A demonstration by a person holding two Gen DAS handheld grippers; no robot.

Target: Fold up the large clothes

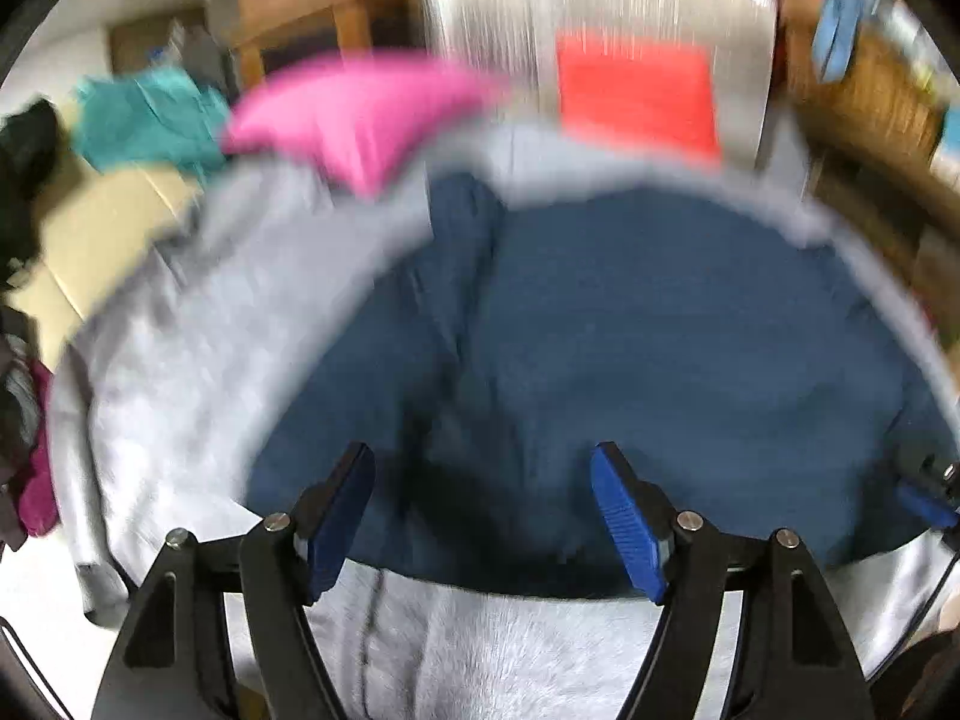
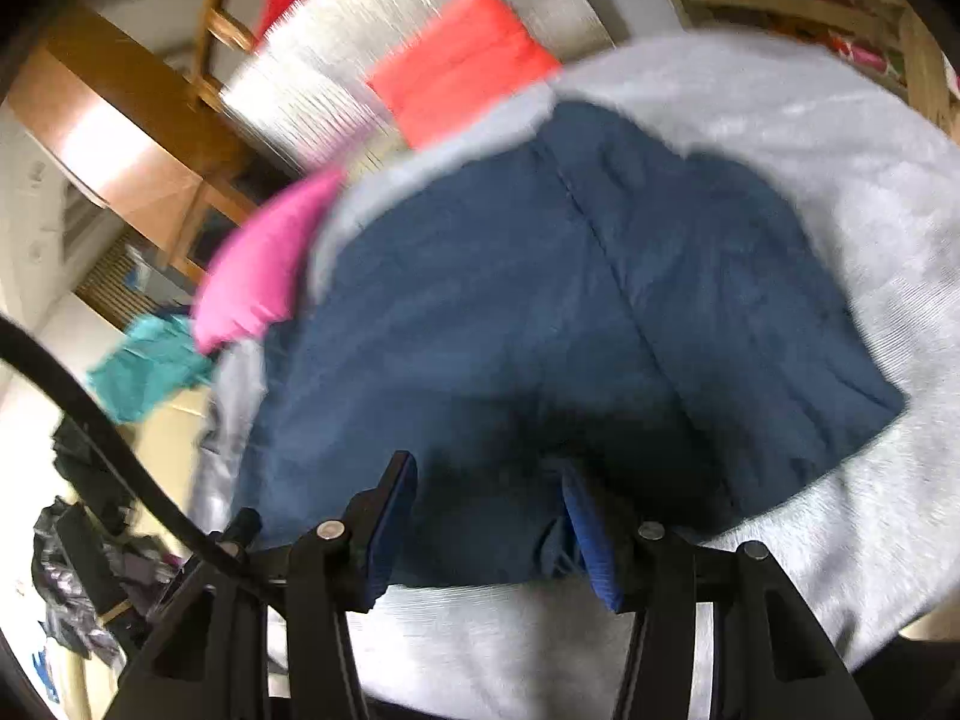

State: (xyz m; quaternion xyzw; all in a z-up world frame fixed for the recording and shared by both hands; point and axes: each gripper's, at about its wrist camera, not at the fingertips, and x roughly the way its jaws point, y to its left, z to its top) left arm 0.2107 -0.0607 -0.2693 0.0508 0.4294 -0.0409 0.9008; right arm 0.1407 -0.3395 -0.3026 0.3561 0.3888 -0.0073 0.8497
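Navy garment [image 1: 600, 330]: it lies folded on the grey blanket [image 1: 198, 348], just past your two grippers.
Left gripper [image 1: 480, 516]: your jaws stand wide apart, nothing between them.
Right gripper [image 2: 486, 528]: jaws apart; its right pad touches a navy fold, blurry.
Pink cloth [image 1: 360, 114]: at 11 o'clock of the garment.
Red cloth [image 1: 636, 96]: at 12 o'clock.

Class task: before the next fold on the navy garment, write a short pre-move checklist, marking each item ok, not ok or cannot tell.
1. Left gripper open, nothing between its fingers: ok.
2. Right gripper clear of cloth: not ok, a navy fold bunches against one finger.
3. Navy garment lying on the grey blanket: ok.
4. Navy garment smooth: not ok, creases show.
5. Pink cloth off the navy garment: ok.
6. Fold edges aligned: cannot tell, blurred.
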